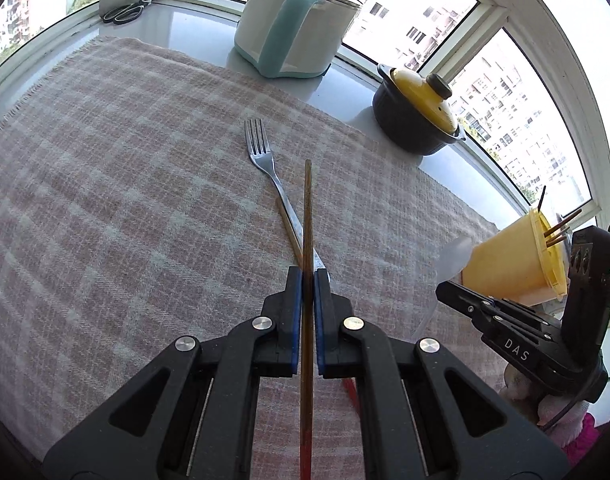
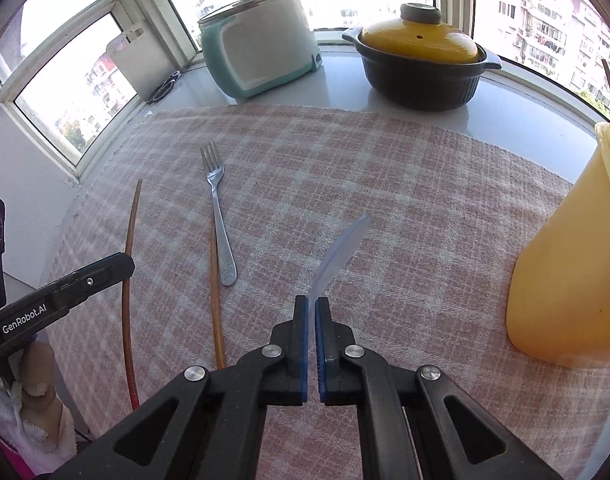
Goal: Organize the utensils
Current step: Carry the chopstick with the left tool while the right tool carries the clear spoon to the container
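The left gripper (image 1: 307, 276) is clamped on a brown chopstick (image 1: 307, 208), which runs up between its blue pads and points out over the checked cloth (image 1: 125, 200) that covers the counter. The right gripper (image 2: 312, 304) is pinched tight on a translucent plastic spoon (image 2: 341, 250), holding it by the thin handle end so that the bowl rises above the cloth toward the far edge. On the cloth, a metal fork (image 2: 219, 208) lies flat with its tines toward the window side, and a second chopstick (image 2: 216, 300) lies just beside the fork's handle, the handle end partly overlapping it in the left wrist view. The held chopstick (image 2: 128, 292) shows in the right wrist view as a long curved line near the cloth's left edge, passing behind the left gripper's black finger. A yellow utensil holder (image 2: 561, 272) stands at the right edge of the cloth, with several sticks (image 1: 557, 230) poking out of its mouth. Beyond the cloth's far edge, on the bare counter (image 2: 345, 92) by the windows, stand a white-and-teal cooker (image 2: 261, 44) and a dark pot with a yellow lid (image 2: 421, 60), well apart from the utensils. Black-handled scissors (image 1: 127, 10) lie in the far left corner of the counter beside a pale board (image 2: 141, 64) leaning on the window frame.
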The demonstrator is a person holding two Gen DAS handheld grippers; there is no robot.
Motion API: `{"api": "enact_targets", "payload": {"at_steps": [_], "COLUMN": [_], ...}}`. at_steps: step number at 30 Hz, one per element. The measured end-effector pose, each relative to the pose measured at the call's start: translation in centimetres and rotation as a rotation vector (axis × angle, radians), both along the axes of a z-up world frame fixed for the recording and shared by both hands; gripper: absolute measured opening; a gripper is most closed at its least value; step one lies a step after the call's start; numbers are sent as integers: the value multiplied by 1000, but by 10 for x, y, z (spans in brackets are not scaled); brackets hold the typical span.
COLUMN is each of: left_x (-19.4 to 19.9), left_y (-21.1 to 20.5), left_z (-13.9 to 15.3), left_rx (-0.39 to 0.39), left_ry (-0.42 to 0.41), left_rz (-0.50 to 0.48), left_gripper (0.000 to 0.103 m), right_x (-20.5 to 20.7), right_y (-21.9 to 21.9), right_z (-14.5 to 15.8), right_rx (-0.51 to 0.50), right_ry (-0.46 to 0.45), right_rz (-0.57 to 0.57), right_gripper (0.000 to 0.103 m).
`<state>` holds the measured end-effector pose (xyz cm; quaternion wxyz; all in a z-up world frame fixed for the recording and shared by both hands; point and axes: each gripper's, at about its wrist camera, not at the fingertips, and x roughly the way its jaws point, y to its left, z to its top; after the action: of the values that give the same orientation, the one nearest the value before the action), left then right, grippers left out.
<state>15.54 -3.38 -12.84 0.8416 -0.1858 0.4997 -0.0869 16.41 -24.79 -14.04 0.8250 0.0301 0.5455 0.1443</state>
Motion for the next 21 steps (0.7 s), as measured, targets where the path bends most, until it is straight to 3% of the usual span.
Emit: {"api": "enact_targets", "payload": {"at_steps": [10, 21], "left_x": [-14, -14], "left_y": [-26, -83], "left_z": [59, 103], "left_rx": [-55, -152], "left_ry": [-139, -250], "left_rz": [-25, -88], "left_gripper": [3, 3], "right_x": [-34, -73], "right_y": [-30, -91], "right_z": [53, 109], "right_rx": [59, 63], "right_ry": [-142, -271], "right_rz": [-15, -66], "right_gripper": [0, 0]}}
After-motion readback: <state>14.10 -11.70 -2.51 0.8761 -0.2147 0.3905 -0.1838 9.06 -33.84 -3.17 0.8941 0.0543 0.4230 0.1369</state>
